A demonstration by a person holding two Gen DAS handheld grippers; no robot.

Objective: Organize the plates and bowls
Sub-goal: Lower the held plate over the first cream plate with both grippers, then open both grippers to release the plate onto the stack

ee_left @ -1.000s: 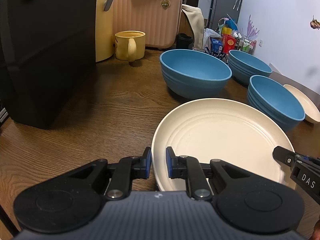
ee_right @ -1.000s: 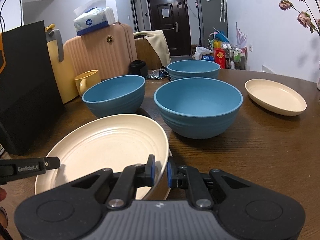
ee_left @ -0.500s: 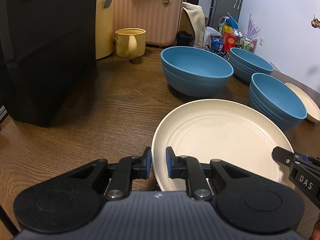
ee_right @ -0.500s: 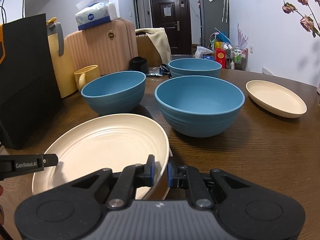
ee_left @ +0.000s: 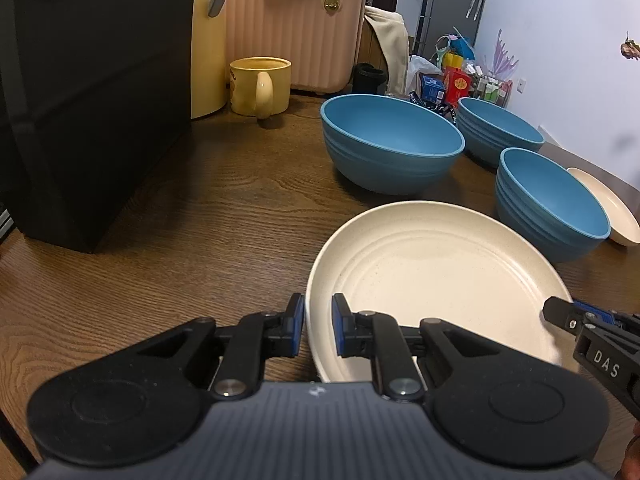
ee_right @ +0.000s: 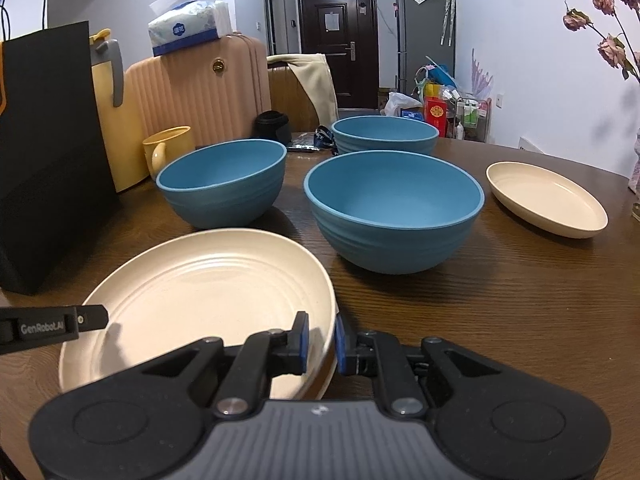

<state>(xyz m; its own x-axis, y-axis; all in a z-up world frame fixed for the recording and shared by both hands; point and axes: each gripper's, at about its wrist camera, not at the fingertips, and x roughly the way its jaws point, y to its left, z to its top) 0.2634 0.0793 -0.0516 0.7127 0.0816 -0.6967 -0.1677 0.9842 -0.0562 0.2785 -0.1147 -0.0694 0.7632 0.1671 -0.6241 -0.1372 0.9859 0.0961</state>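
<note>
A large cream plate (ee_left: pixel 432 276) lies near me on the wooden table; it also shows in the right wrist view (ee_right: pixel 208 300). My left gripper (ee_left: pixel 318 330) is shut on its left rim. My right gripper (ee_right: pixel 321 344) is shut on its right rim, where a second cream rim shows just beneath. Three blue bowls stand beyond: one left (ee_right: pixel 222 182), one middle (ee_right: pixel 394 208), one at the back (ee_right: pixel 384 134). A smaller cream plate (ee_right: pixel 546 198) lies at the right.
A black paper bag (ee_left: pixel 92 92) stands at the left. A yellow jug (ee_left: pixel 206 40), a yellow mug (ee_left: pixel 260 86) and a pink suitcase (ee_left: pixel 296 28) with a tissue box (ee_right: pixel 186 28) stand at the back. Dried flowers (ee_right: pixel 608 28) hang at the far right.
Both grippers stay clamped on the large plate. The views have sunk slightly, so the plate sits a little lower and closer to the table.
</note>
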